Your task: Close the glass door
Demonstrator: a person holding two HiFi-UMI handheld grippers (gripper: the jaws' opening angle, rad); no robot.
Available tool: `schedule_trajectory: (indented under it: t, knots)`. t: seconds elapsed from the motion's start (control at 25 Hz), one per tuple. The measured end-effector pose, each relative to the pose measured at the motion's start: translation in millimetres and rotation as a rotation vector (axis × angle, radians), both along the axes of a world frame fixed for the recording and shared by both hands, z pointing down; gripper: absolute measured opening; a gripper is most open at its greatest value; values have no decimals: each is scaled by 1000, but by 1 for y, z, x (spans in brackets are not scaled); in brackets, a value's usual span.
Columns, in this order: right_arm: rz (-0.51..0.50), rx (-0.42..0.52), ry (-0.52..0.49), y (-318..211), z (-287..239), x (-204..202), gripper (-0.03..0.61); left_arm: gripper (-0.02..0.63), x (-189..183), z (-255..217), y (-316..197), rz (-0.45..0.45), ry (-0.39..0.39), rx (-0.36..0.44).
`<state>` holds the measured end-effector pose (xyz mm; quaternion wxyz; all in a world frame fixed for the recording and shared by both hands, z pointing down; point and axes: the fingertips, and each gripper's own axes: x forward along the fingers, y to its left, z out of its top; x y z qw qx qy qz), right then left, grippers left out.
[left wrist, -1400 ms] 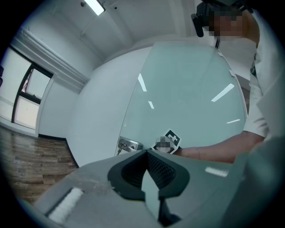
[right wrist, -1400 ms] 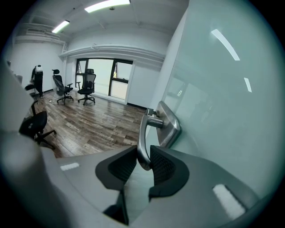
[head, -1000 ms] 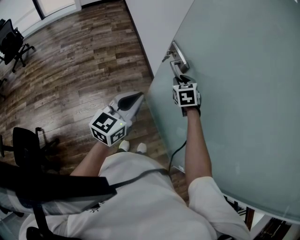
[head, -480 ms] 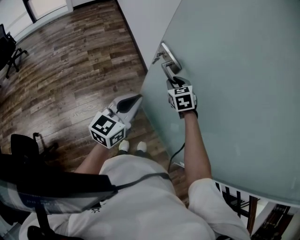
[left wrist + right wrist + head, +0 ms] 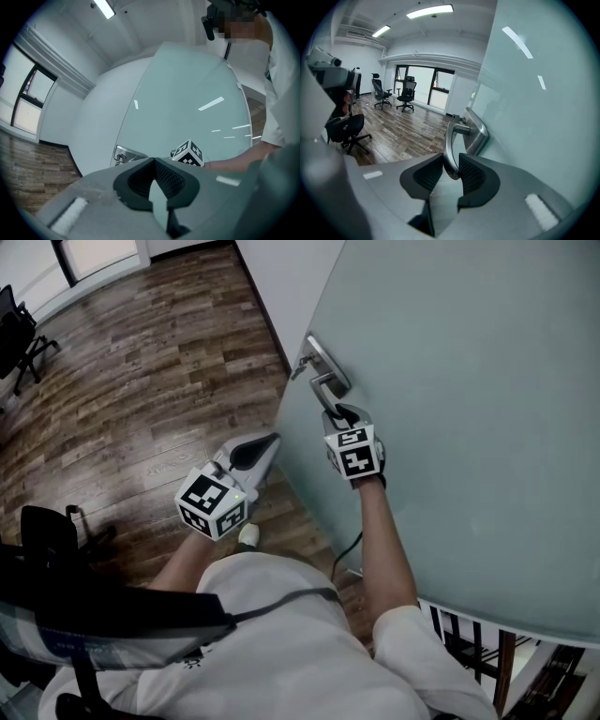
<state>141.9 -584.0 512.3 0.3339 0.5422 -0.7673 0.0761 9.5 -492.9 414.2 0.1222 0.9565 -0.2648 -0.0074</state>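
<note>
We pinch the handle [image 5: 446,140] of the glass door [image 5: 469,427] with our right tongs [image 5: 451,157], our left tongs [image 5: 154,159] pressed together, empty.

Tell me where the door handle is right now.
In the head view the door handle sits at the left edge of the glass door, just above the right gripper, whose jaws clasp its lever.
</note>
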Motion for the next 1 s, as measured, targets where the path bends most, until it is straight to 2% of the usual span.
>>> schedule_trajectory:
  t: [0.44,0.8,1.0]
  knots:
    - [-63,30,11,38,-9,-45,109,0,-8,-12,59,-142,-3,10]
    - [-125,61,-14,76,-6,-93,109,0,-32,3,141,-306,-49,8]
    - [-172,53,-61,82,-15,-94,107,0,-26,-6,176,-421,-69,4]
